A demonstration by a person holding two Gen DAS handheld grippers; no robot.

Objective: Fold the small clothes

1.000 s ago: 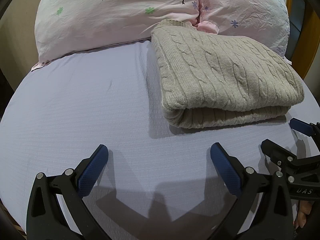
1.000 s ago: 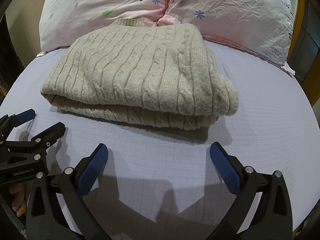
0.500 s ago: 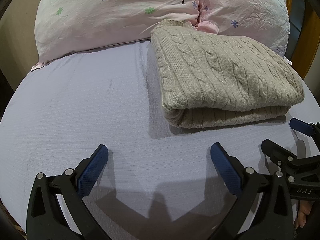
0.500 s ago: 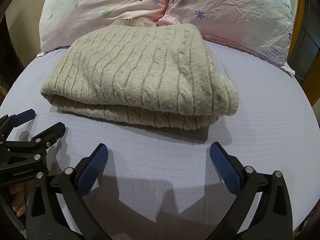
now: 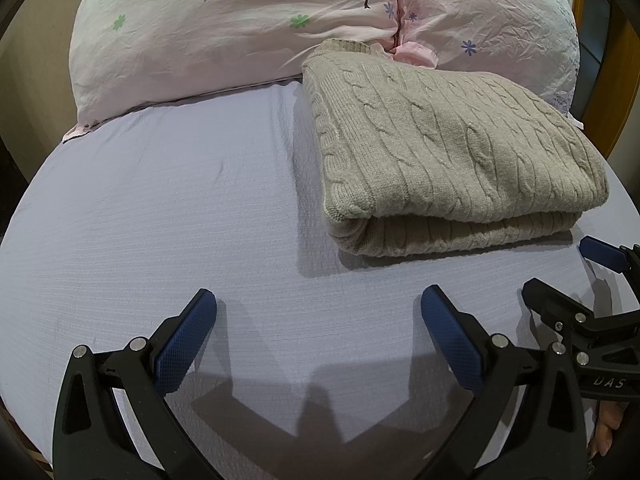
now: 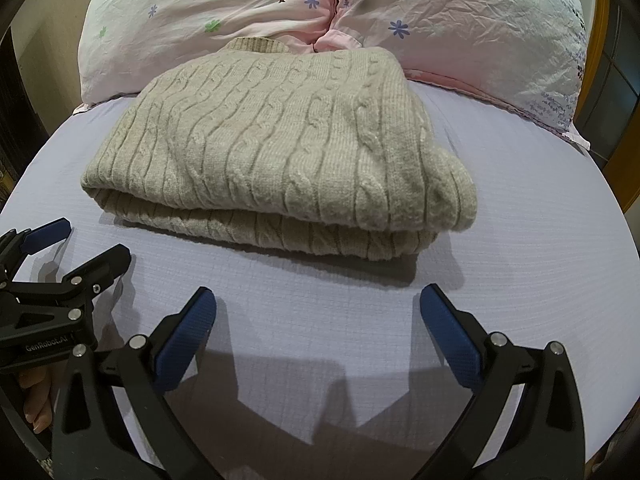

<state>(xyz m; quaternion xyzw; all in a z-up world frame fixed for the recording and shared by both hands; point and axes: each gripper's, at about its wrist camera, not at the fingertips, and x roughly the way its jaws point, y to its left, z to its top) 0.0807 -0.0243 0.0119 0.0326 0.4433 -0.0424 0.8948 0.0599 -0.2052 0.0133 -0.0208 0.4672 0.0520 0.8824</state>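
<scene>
Although the cable-knit sweater [image 6: 264,152] already lies folded in a thick stack on the bed [image 5: 168,216], its far edge against the pillows [image 6: 460,28], the top layer bulges loosely at its near right corner. Both the left tongs [image 5: 318,320] and right tongs [image 6: 318,318] hover spread apart and empty, short of it. A careless nudge or one-sided pinch there would likely slide the upper layer and undo the fold.

The sweater [image 6: 280,140] was beige cable-knit, the bedsheet [image 5: 160,220] pale lavender, the pillows [image 5: 224,28] pink with flowers and a tree, the gripper pads [image 5: 188,340] blue.
</scene>
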